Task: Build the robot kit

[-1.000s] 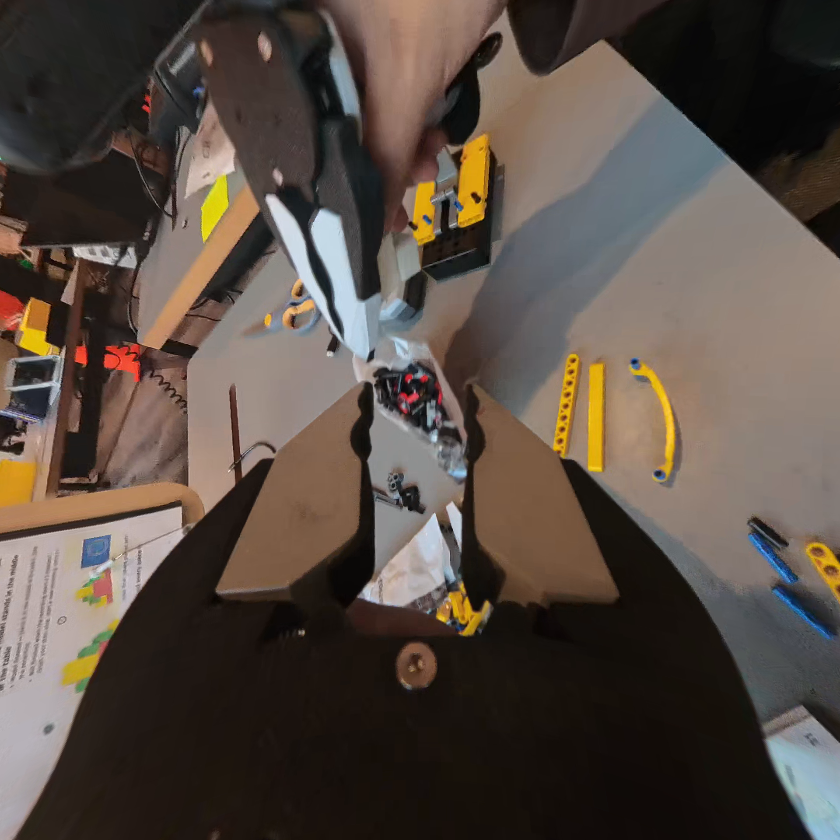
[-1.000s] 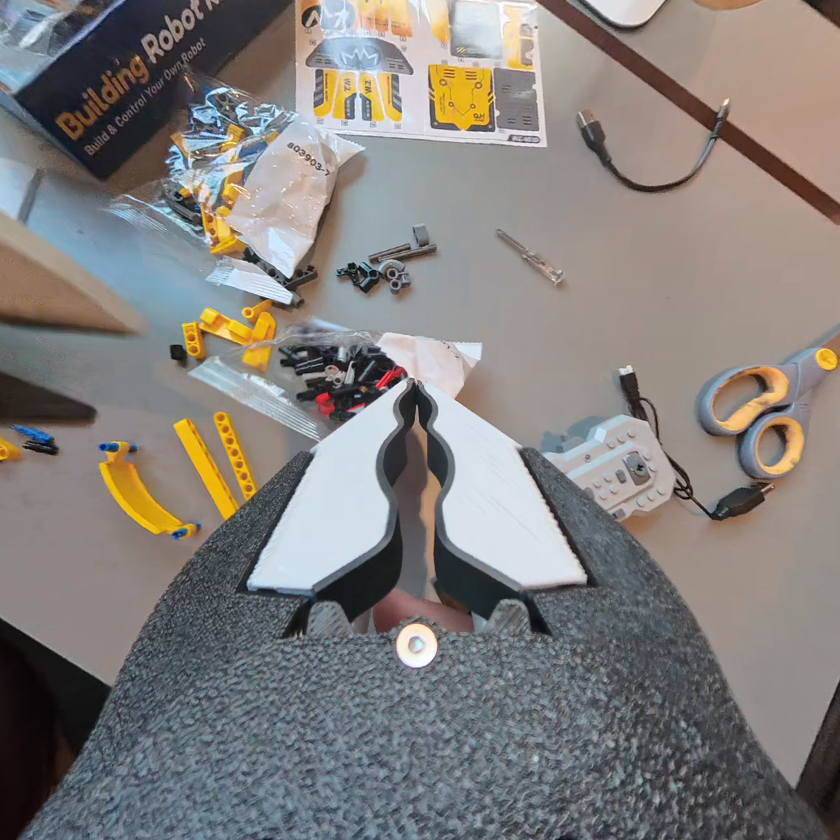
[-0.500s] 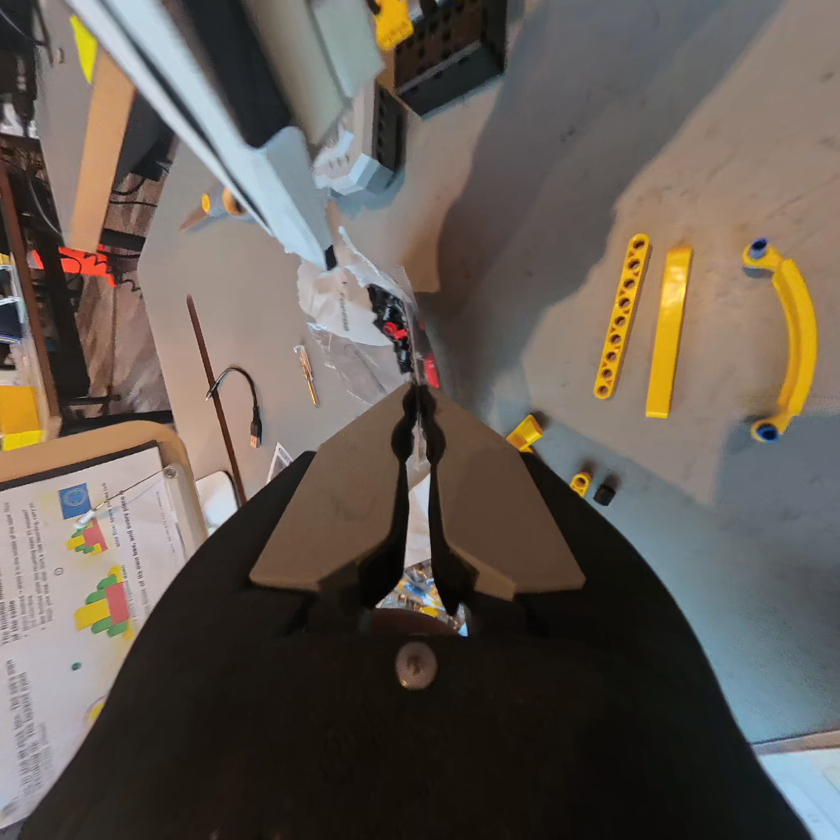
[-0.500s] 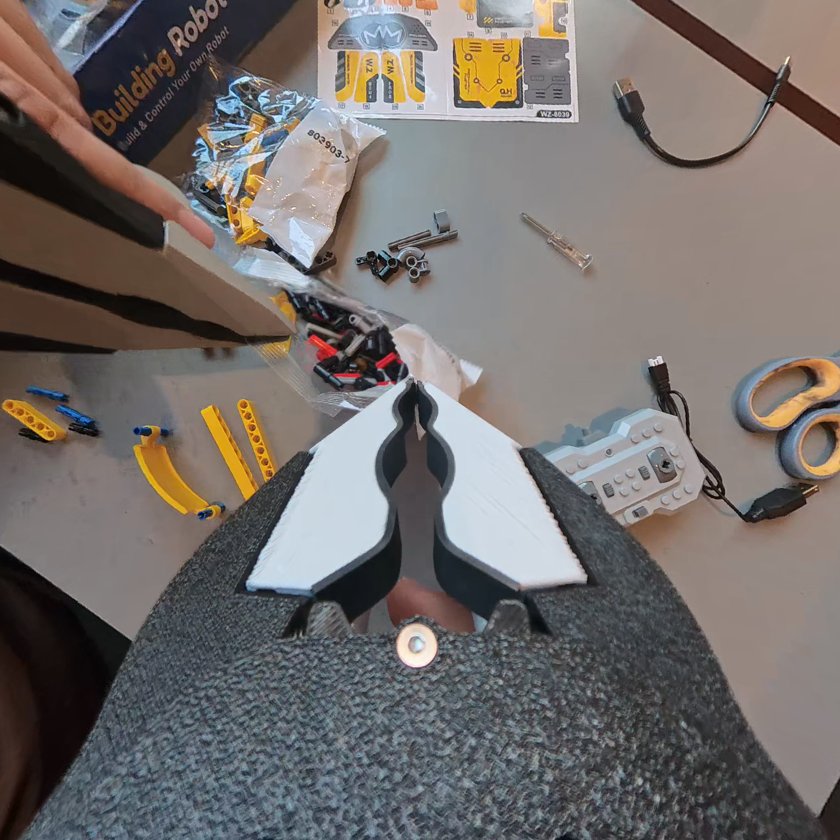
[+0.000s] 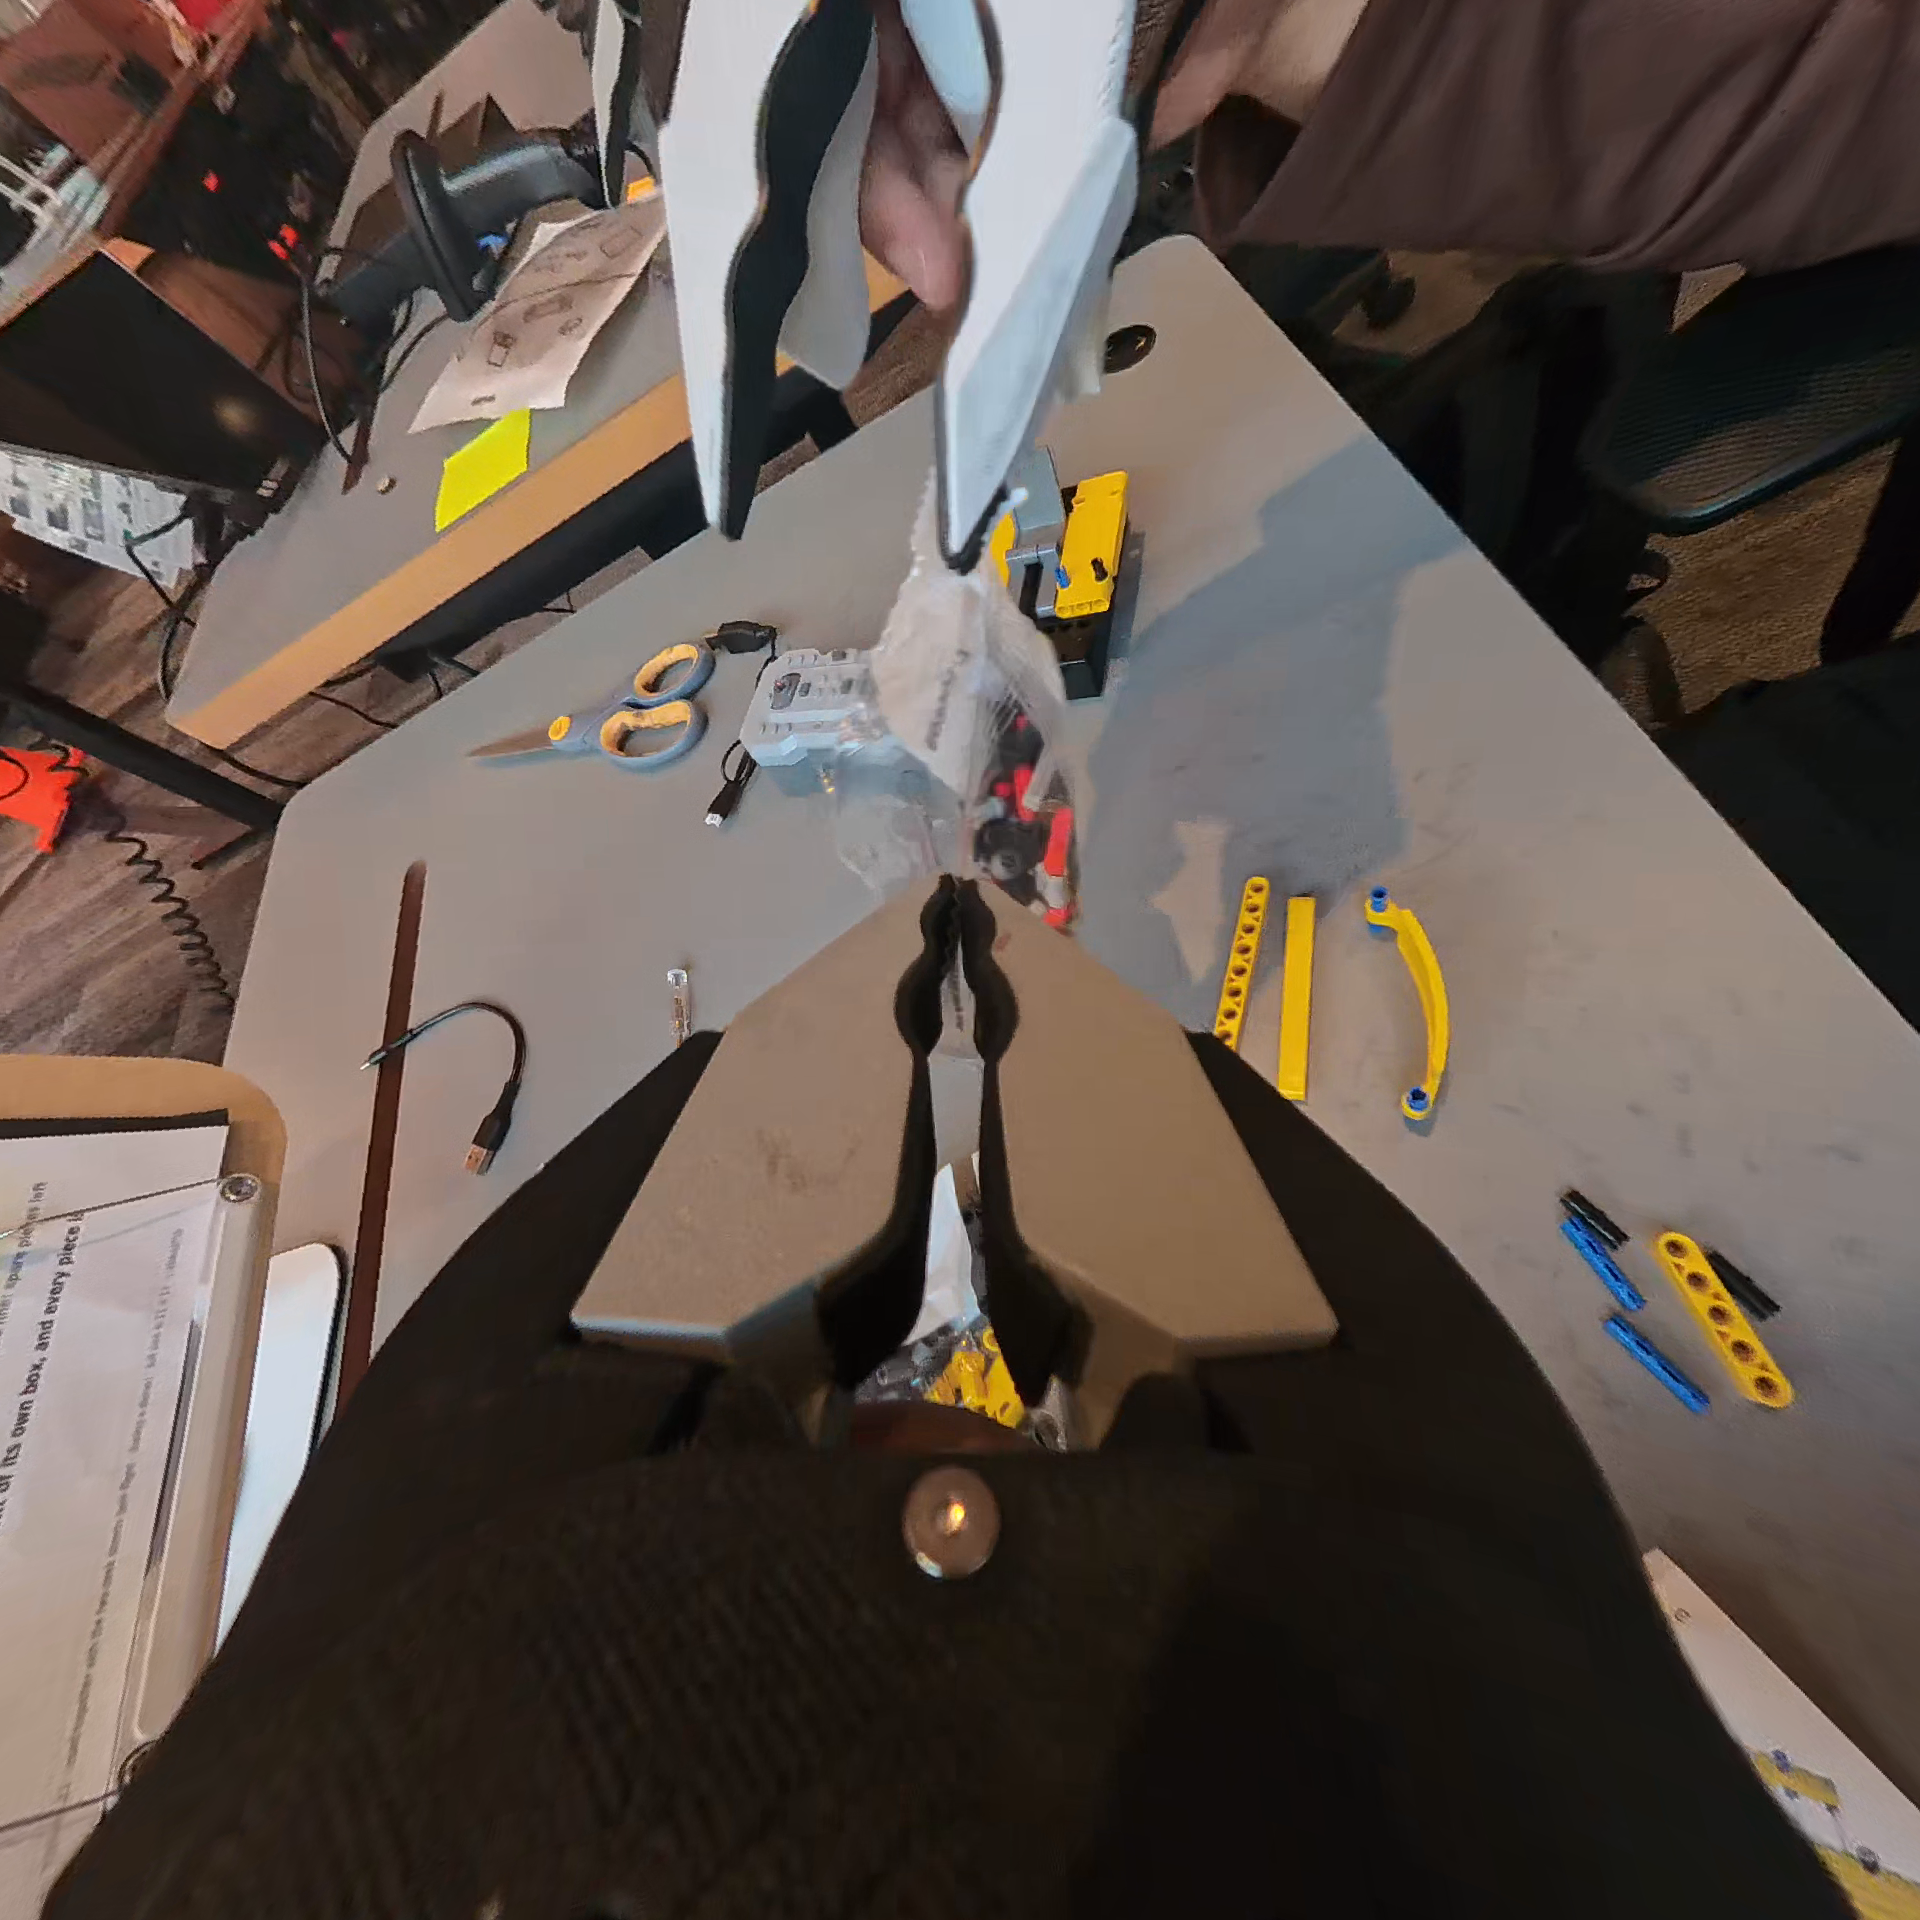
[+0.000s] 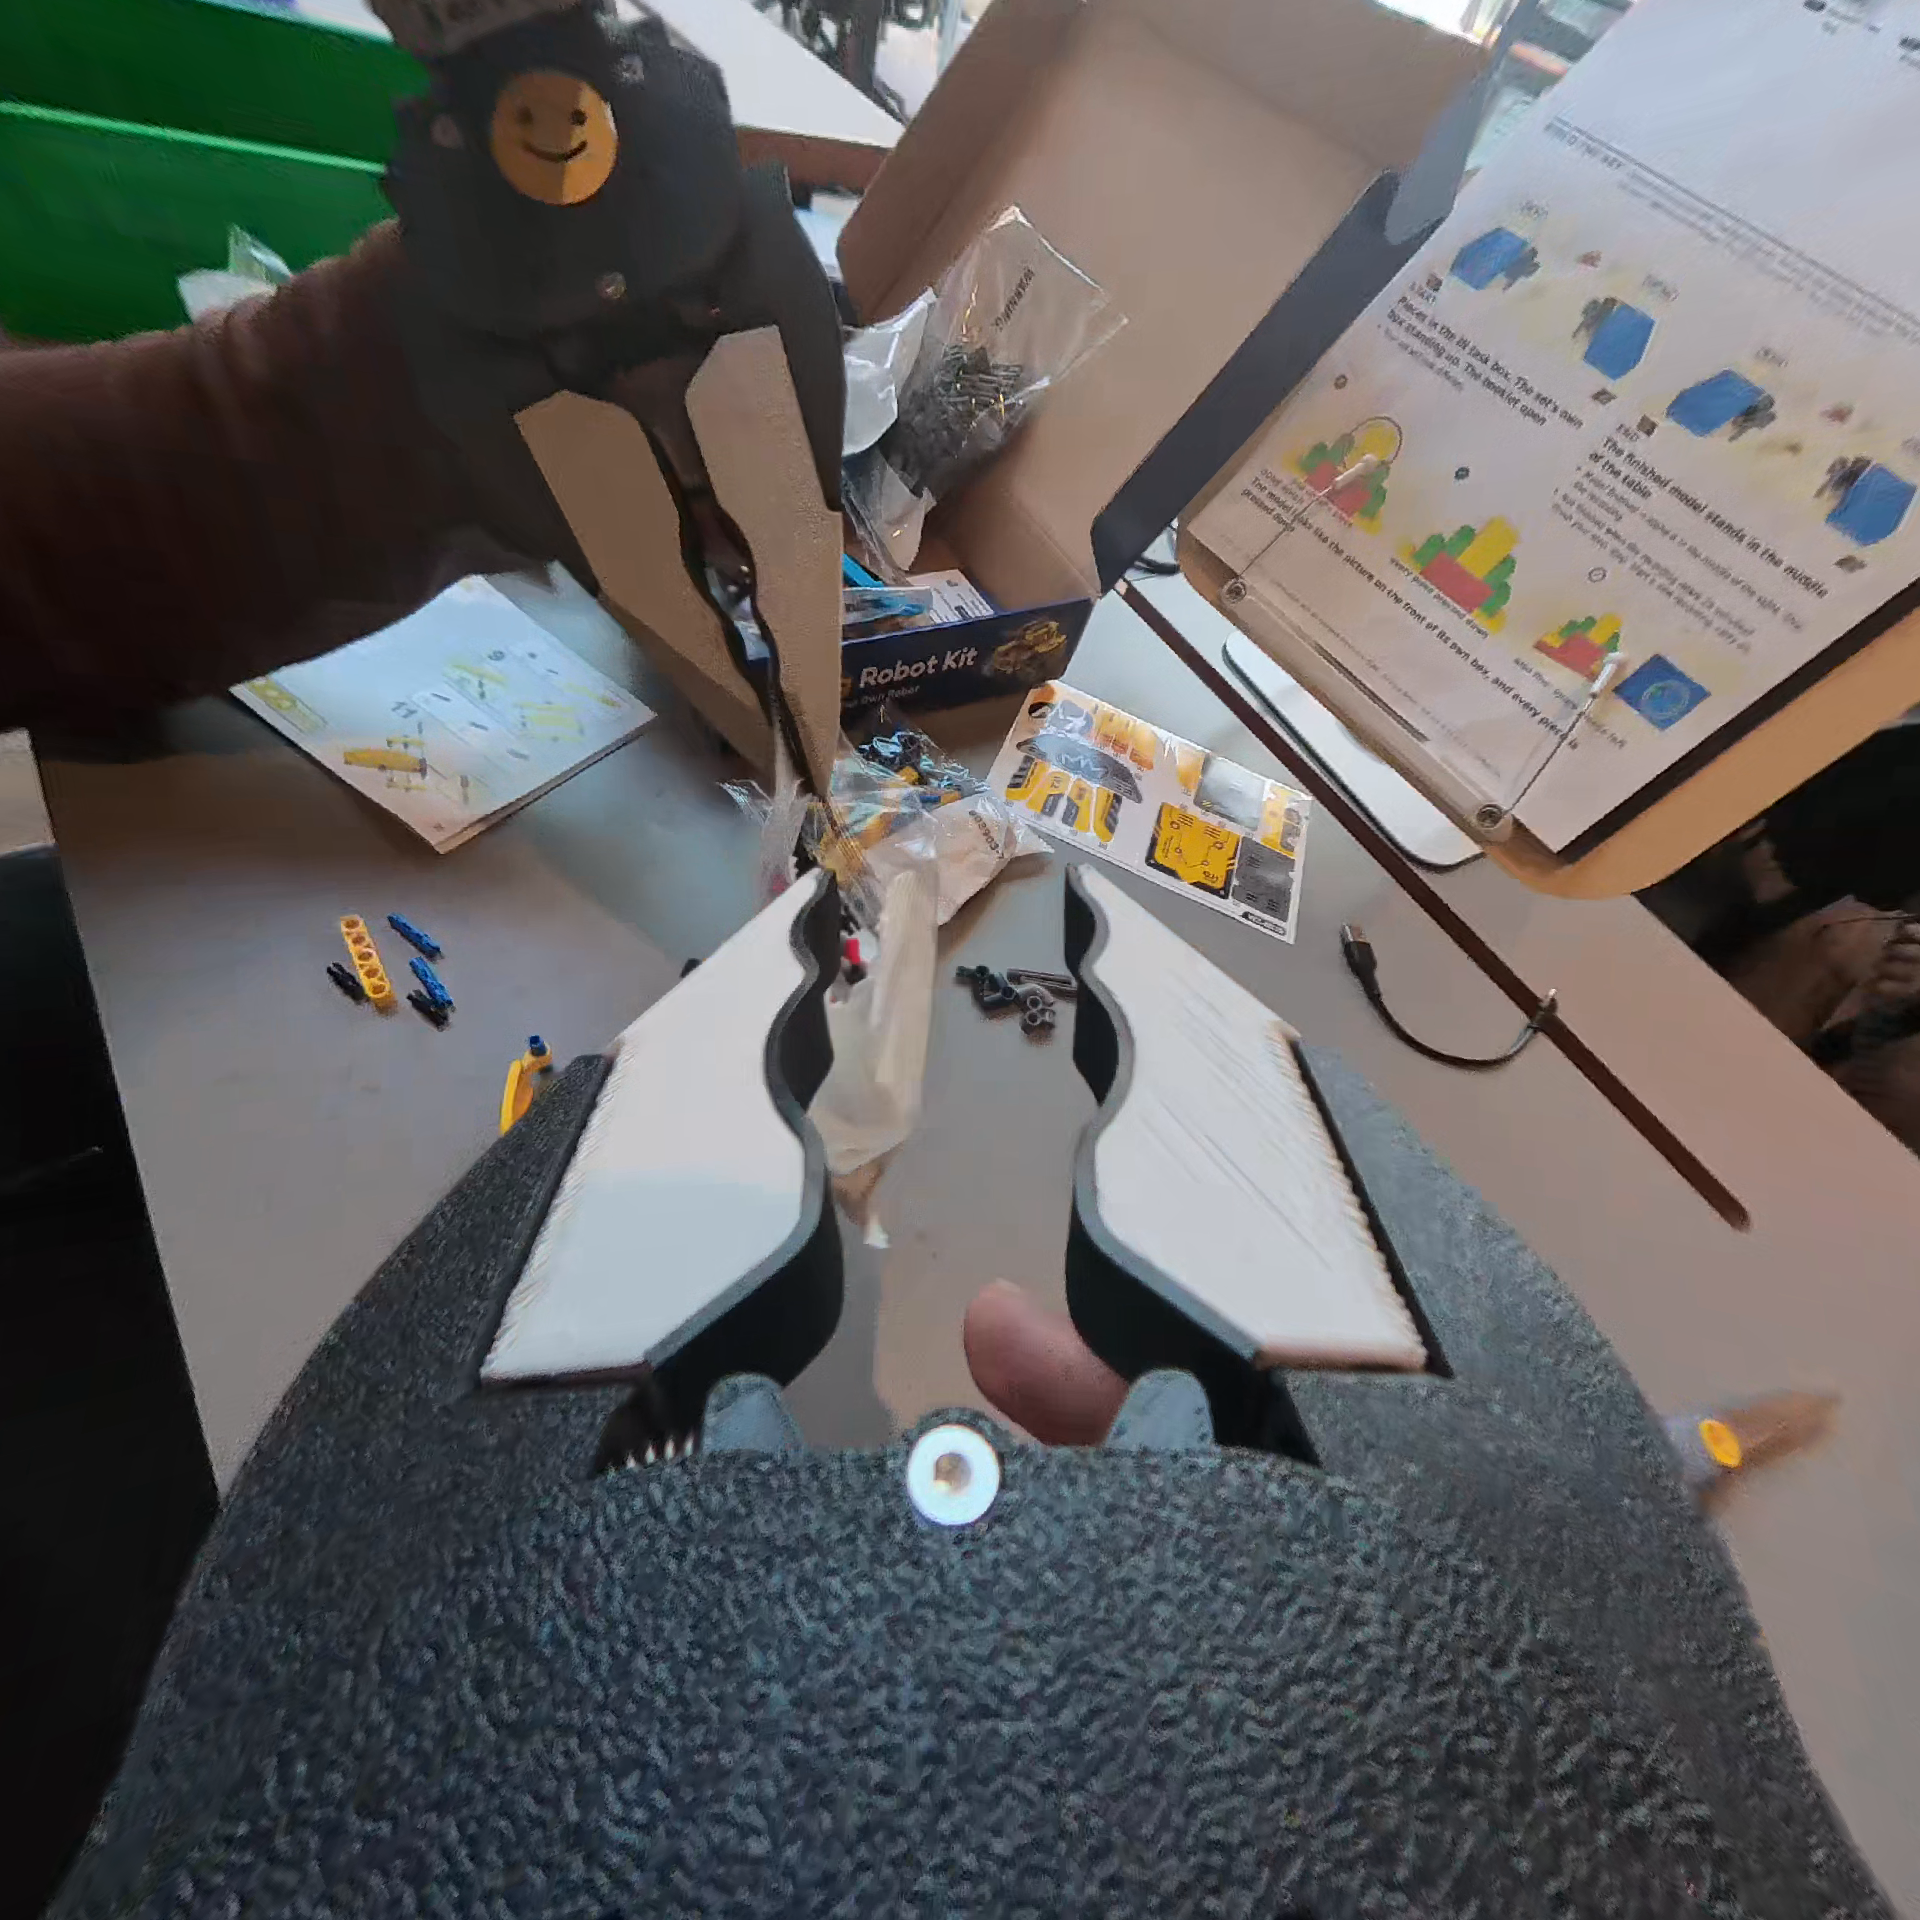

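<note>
Left gripper (image 5: 951, 894): matte black body, grey-tan wedge fingers (image 5: 800, 1143) with wavy black inner pads, one silver screw (image 5: 951, 1522) at centre, and a yellow smiley disc (image 6: 554, 135) on its far housing. Right gripper (image 6: 945, 904): speckled dark grey body, ribbed white fingers (image 6: 1216, 1153), black-edged, matching screw. Dark brown sleeves (image 5: 1558, 125).

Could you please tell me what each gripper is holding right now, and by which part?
The left gripper pinches the clear bag of small parts at one edge; the right gripper is open, the bag against one finger.
</note>
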`<action>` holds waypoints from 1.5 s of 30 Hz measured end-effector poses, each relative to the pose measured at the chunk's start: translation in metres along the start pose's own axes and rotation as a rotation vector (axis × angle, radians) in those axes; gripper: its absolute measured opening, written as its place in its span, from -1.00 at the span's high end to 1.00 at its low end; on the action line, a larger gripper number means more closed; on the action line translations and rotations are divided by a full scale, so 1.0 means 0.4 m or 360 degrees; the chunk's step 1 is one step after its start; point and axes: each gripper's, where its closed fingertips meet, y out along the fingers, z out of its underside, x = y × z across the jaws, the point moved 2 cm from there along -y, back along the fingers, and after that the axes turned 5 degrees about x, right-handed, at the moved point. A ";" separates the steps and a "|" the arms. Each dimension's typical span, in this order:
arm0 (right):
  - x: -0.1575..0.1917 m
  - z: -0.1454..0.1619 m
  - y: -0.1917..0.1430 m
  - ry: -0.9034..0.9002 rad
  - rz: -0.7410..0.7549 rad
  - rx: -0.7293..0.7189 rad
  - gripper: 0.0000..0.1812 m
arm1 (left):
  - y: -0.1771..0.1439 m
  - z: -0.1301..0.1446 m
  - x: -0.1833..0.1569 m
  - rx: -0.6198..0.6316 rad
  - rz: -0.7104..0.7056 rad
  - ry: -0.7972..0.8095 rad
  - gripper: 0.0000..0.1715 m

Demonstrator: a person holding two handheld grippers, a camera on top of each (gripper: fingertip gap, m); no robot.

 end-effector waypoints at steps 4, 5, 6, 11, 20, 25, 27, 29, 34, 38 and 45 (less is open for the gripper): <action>0.027 -0.017 -0.014 -0.0031 -0.0030 0.0028 0.45 | 0.003 -0.002 -0.007 0.0025 0.0012 -0.0034 1.00; 0.032 -0.020 -0.017 -0.0035 -0.0035 0.0023 0.45 | 0.006 -0.002 -0.009 0.0036 0.0015 -0.0043 1.00; 0.034 -0.022 -0.021 -0.0042 -0.0026 0.0025 0.43 | 0.008 -0.006 -0.009 0.0039 0.0008 -0.0049 1.00; 0.046 -0.035 -0.074 -0.0075 0.0036 0.0030 0.39 | 0.023 -0.034 -0.009 0.0061 -0.0088 -0.0007 1.00; 0.294 -0.035 -0.125 -0.0368 -0.0128 0.0042 0.45 | -0.044 -0.082 -0.219 0.0117 -0.0242 -0.0100 1.00; 0.484 -0.038 -0.138 -0.0522 -0.0323 0.0018 0.46 | -0.090 -0.121 -0.411 0.0150 -0.0311 -0.0024 1.00; 0.551 -0.021 -0.134 -0.0566 -0.0392 0.0040 0.47 | -0.094 -0.130 -0.483 0.0156 -0.0287 -0.0020 1.00; 0.610 0.006 -0.127 -0.0564 -0.0491 0.0084 0.46 | -0.096 -0.134 -0.539 0.0162 -0.0291 -0.0032 1.00; 0.690 0.072 -0.105 -0.0629 -0.0549 0.0223 0.60 | -0.097 -0.112 -0.625 0.0289 -0.0388 0.0038 1.00; 0.696 0.100 -0.078 -0.0711 -0.0472 0.0300 0.70 | -0.111 -0.100 -0.661 0.0307 -0.0397 0.0087 1.00; 0.684 0.101 -0.032 -0.0827 -0.0432 0.0347 1.00 | -0.131 -0.074 -0.651 0.0231 -0.0448 0.0008 1.00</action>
